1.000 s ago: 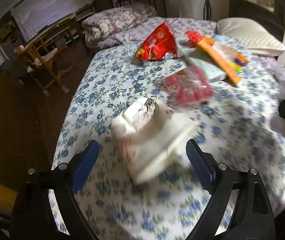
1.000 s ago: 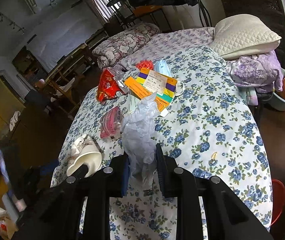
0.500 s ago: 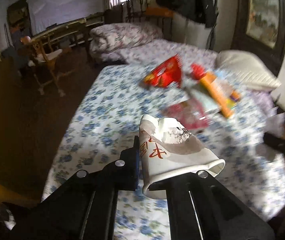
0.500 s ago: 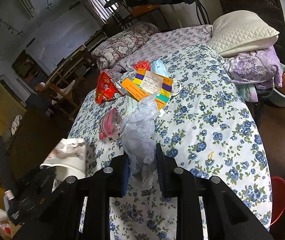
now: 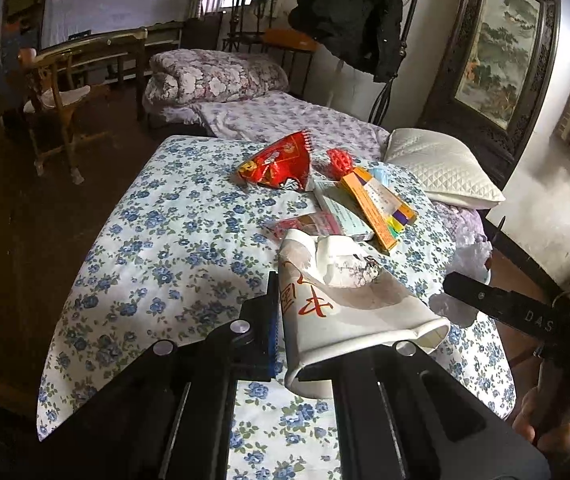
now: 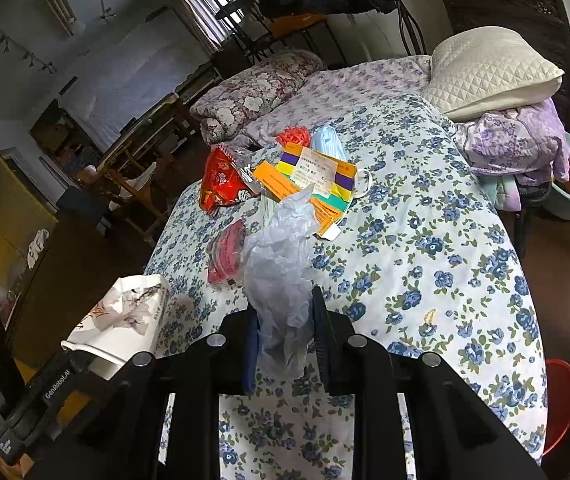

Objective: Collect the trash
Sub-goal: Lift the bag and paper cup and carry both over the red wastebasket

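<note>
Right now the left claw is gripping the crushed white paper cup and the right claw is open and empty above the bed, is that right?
Not quite. The left claw does grip the crushed white paper cup, but the right claw is not empty: the right wrist view shows it shut on a crumpled clear plastic bag above the bed.

Your left gripper (image 5: 285, 320) is clamped tight, fingers squeezed in on the crushed white paper cup (image 5: 349, 300) and holding it up off the bed; your right gripper (image 6: 285, 340) is also closed, pinching the crumpled clear plastic wrap (image 6: 281, 264) between its pads; both sit side by side, left one slightly lower in the right-wrist view.
</note>
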Action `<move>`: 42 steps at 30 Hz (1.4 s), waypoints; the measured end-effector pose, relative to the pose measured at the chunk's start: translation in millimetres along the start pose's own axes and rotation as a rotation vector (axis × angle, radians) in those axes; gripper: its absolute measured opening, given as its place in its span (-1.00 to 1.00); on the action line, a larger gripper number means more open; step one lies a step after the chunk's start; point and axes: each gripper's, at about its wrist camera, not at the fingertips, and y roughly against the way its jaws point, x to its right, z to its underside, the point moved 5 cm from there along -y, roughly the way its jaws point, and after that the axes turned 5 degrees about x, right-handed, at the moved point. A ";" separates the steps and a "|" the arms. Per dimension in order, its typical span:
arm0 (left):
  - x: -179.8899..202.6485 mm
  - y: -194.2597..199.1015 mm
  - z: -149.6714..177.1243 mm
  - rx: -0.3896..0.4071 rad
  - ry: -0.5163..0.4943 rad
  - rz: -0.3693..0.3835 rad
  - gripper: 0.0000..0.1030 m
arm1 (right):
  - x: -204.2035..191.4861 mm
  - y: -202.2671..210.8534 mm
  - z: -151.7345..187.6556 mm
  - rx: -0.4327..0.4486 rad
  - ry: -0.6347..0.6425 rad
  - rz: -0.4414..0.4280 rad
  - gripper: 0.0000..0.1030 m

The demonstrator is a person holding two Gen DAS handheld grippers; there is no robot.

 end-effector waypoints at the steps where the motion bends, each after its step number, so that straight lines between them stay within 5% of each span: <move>1: 1.2 0.1 -0.2 0.003 -0.002 0.002 -0.89 | 0.2 0.3 0.1 0.000 0.002 0.001 -0.52; 9: 18.6 7.9 -2.1 0.002 -0.013 0.031 -0.89 | 1.6 25.7 -10.2 0.087 -0.009 0.024 -0.54; 15: 48.3 24.3 -7.6 0.008 -0.030 0.096 -0.89 | 19.3 83.4 -3.0 0.125 -0.006 0.054 -0.54; 27: 200.6 43.9 18.3 -0.056 -0.192 0.312 -0.89 | 127.8 212.9 50.6 0.139 -0.015 0.292 -0.54; 35: 319.4 35.8 70.6 -0.190 -0.302 0.465 -0.89 | 210.6 243.4 98.9 0.094 -0.110 0.429 -0.54; 42: 390.8 6.6 131.5 -0.315 -0.384 0.490 -0.89 | 284.2 252.7 140.3 0.061 -0.278 0.497 -0.54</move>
